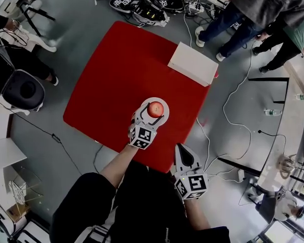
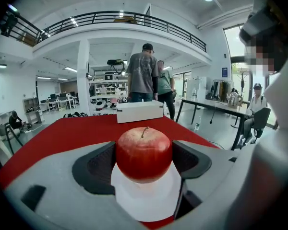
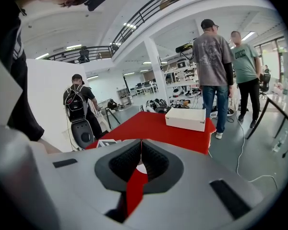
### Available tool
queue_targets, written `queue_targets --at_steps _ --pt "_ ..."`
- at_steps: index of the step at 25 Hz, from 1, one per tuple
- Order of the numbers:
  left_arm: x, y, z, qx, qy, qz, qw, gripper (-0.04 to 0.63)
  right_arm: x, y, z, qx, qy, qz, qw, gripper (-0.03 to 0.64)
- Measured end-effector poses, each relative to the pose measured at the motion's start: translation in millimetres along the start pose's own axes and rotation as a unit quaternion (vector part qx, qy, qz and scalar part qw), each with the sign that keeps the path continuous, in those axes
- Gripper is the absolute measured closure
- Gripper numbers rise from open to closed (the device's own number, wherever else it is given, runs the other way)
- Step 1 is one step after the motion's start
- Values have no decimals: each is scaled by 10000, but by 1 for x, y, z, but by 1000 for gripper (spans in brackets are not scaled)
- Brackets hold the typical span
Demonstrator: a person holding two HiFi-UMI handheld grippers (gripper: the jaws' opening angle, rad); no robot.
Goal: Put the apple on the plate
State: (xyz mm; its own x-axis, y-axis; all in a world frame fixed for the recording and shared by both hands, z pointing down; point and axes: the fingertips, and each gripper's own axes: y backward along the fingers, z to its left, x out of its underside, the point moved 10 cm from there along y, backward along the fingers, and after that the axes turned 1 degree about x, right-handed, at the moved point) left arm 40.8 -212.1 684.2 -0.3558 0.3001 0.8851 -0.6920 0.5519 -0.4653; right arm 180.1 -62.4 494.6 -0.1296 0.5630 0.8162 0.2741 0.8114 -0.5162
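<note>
Nearest, at right, right gripper point(image 1: 180, 150) with jaws pressed together on nothing, and farther left, left gripper point(image 1: 153, 111) closed against red apple point(image 2: 144, 152) on white plate point(image 2: 146, 200), on red table point(image 1: 116, 75).

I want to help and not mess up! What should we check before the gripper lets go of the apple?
1. Apple sits between the left gripper's jaws, pads against both its sides: ok.
2. Plate lies right under the apple: ok.
3. Apple's bottom already rests on the plate: cannot tell.
4. Plate lies well inside the red table's edges: ok.
5. Right gripper is shut, holds nothing and stays away from the plate: ok.
</note>
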Motion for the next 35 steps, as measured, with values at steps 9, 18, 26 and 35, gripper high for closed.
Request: queue_targets --at_steps 9,18,26,35 --pt "19 -11 -4 85 130 28 9999 224 8 3 -5 115 -4 144 9998 604" --pt "26 -13 -5 -3 80 12 10000 224 8 -3 -5 34 29 214 9998 605" --pt "28 -13 -6 136 128 201 9996 222 7 -5 -3 -57 137 246 9996 604" --pt "29 -9 -4 240 272 236 9991 204 8 -2 -4 -77 155 275 9995 604"
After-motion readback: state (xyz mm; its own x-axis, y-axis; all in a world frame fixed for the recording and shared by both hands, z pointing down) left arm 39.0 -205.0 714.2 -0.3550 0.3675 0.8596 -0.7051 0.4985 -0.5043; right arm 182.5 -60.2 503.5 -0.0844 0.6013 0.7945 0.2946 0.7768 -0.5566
